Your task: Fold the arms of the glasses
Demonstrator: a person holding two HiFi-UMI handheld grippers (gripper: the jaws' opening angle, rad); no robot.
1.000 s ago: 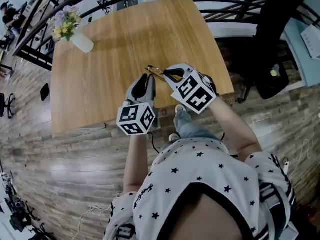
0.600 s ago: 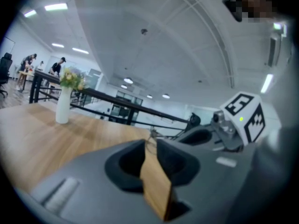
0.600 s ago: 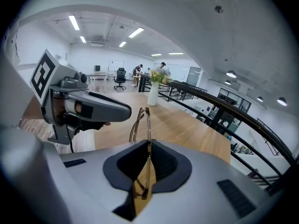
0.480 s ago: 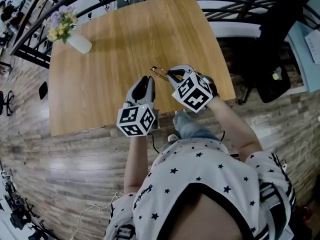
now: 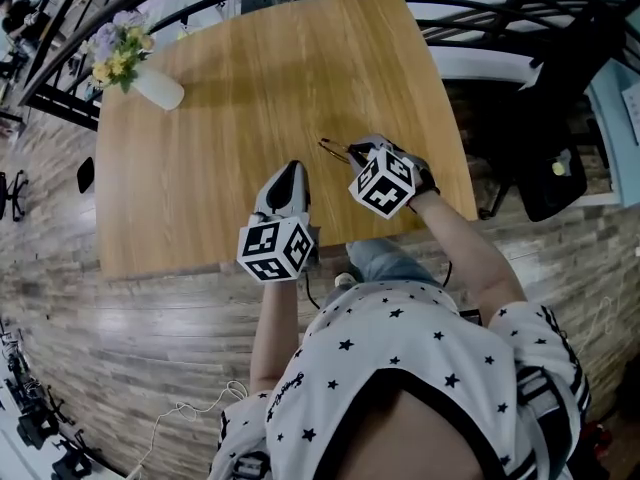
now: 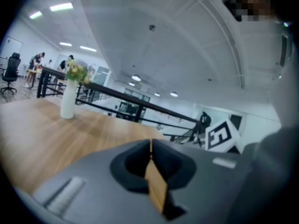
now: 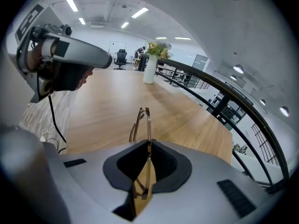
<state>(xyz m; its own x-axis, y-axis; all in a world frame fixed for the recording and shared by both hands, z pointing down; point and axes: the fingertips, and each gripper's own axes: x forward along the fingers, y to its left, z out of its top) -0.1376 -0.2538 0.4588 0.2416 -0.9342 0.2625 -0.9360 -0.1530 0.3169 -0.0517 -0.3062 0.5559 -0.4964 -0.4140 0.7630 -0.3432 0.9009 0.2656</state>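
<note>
The thin gold-framed glasses hang just over the wooden table near its front right. My right gripper is shut on them. In the right gripper view the frame sticks out edge-on past the closed jaws of the right gripper, arms lying close along it. My left gripper is to the left of the glasses and apart from them. Its jaws have just been closing and now meet with nothing between them in the left gripper view.
A white vase of flowers stands at the table's far left corner. A black railing runs behind the table. A dark chair is off the right edge. The person's legs are at the near edge.
The left gripper's jaws have gone from open to shut, and it drew back slightly. The right gripper, with the glasses in it, sank toward the table and shifted a little right.
</note>
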